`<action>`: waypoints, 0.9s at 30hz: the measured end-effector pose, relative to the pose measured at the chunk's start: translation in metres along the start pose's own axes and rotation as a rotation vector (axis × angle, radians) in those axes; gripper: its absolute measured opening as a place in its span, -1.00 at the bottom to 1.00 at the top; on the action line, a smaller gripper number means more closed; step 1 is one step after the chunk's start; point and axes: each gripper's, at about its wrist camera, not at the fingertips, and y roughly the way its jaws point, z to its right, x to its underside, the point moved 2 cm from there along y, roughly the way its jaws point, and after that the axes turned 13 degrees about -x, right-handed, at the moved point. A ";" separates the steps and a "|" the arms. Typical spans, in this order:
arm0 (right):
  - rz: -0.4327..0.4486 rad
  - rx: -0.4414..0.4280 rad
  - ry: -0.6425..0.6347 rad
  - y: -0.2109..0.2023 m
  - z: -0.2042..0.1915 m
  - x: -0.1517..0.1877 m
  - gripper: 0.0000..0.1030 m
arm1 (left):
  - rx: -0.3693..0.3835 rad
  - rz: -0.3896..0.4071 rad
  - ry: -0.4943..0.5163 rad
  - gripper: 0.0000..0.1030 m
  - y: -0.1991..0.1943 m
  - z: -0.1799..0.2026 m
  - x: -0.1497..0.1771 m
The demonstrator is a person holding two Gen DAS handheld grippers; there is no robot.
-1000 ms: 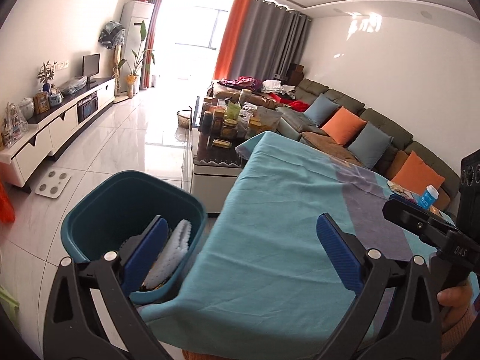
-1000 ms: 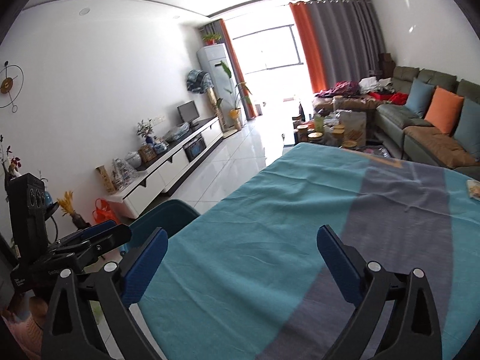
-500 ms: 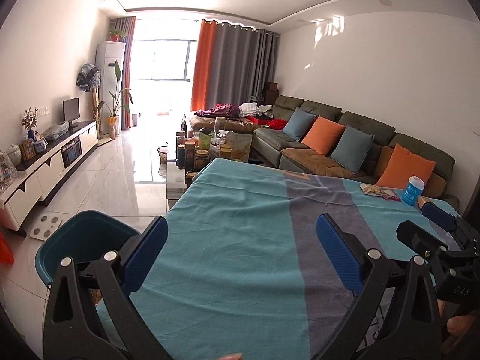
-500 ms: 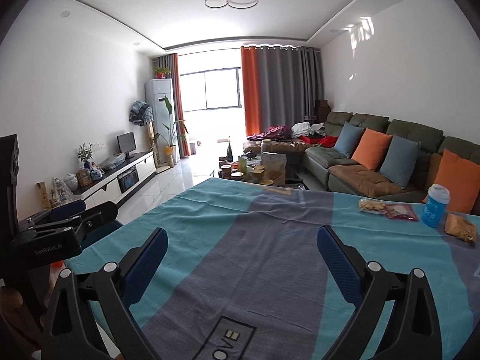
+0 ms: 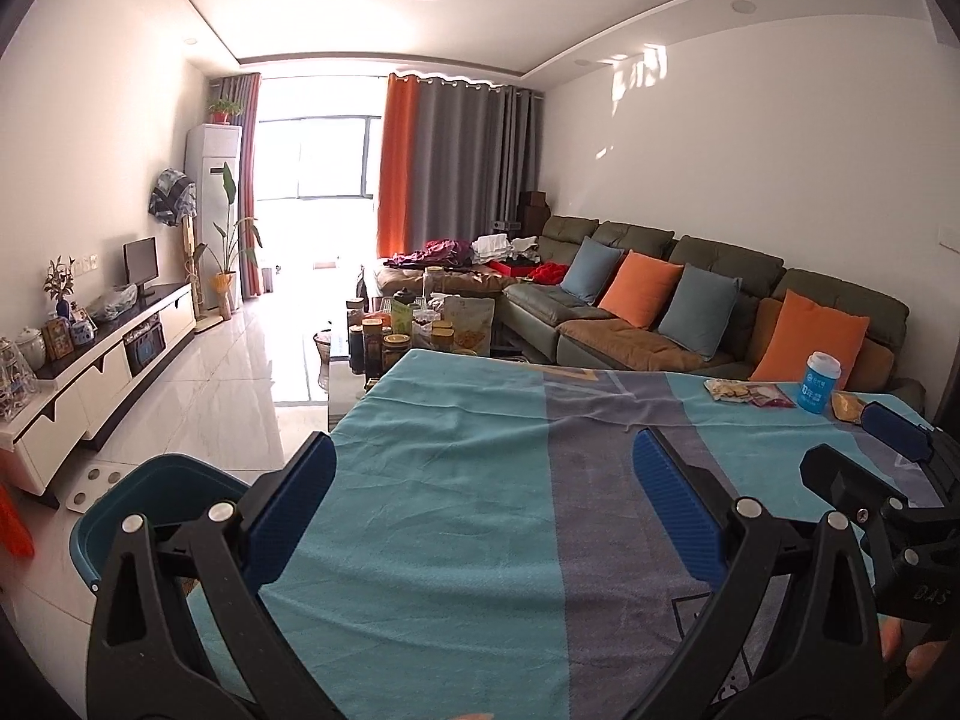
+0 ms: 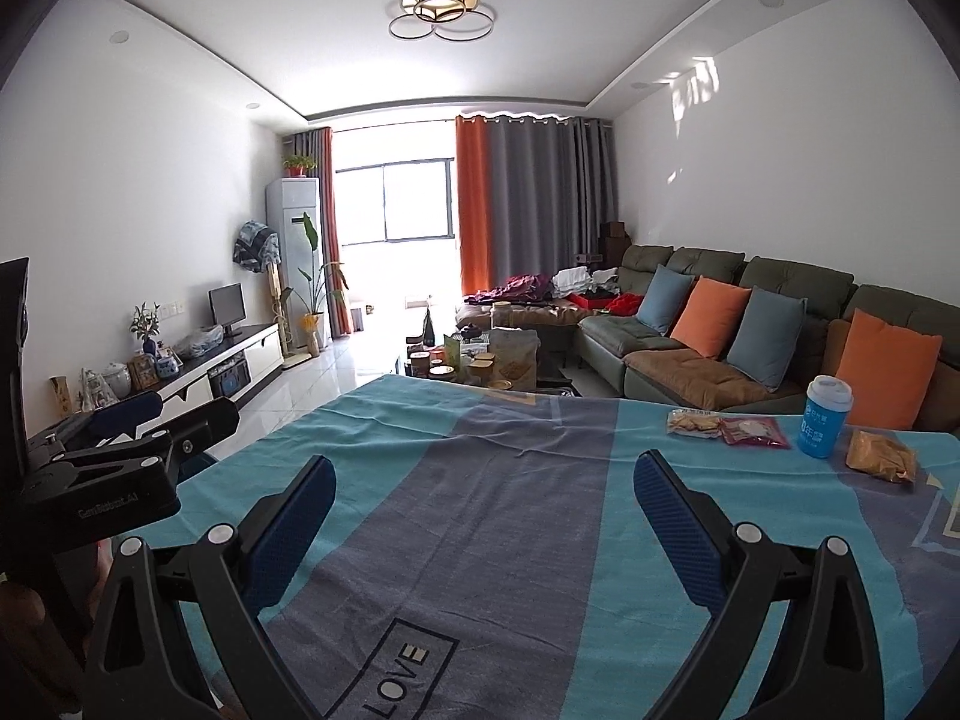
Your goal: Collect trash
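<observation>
On the striped tablecloth [image 6: 480, 480], in the right wrist view, we read "LOVE" inside a printed frame near the bottom edge. The body of the left gripper [image 5: 483, 495] carries small lettering there, too blurred for us to read with confidence; the left view shows "DAS" on the right gripper [image 6: 483, 495].

Trash sits at the far right of the table: a clear snack packet [image 6: 694, 423], a maroon packet [image 6: 755, 432] touching it, a blue cup [image 6: 825, 417] with white print we cannot read, and a crumpled yellow wrapper [image 6: 881, 456] just beside the cup.

Against the frames a second ago: both cameras have tilted up and swung right. The teal bin [image 5: 156, 498], then seen from above with white trash inside, now shows only its rim at lower left of the left view. The packets and ceiling lamp have come into view.

Only the left view shows the bin; only the right shows "LOVE" and the wrapper unobstructed.

Both claws stand wide apart, holding nothing.
</observation>
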 end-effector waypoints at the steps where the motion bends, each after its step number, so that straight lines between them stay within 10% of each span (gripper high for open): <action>1: 0.006 0.001 -0.002 -0.002 -0.001 0.000 0.87 | -0.001 0.007 0.000 0.89 -0.001 0.000 0.000; 27: 0.090 0.071 0.015 -0.028 0.008 -0.005 0.87 | -0.030 0.113 0.023 0.89 -0.021 0.008 -0.001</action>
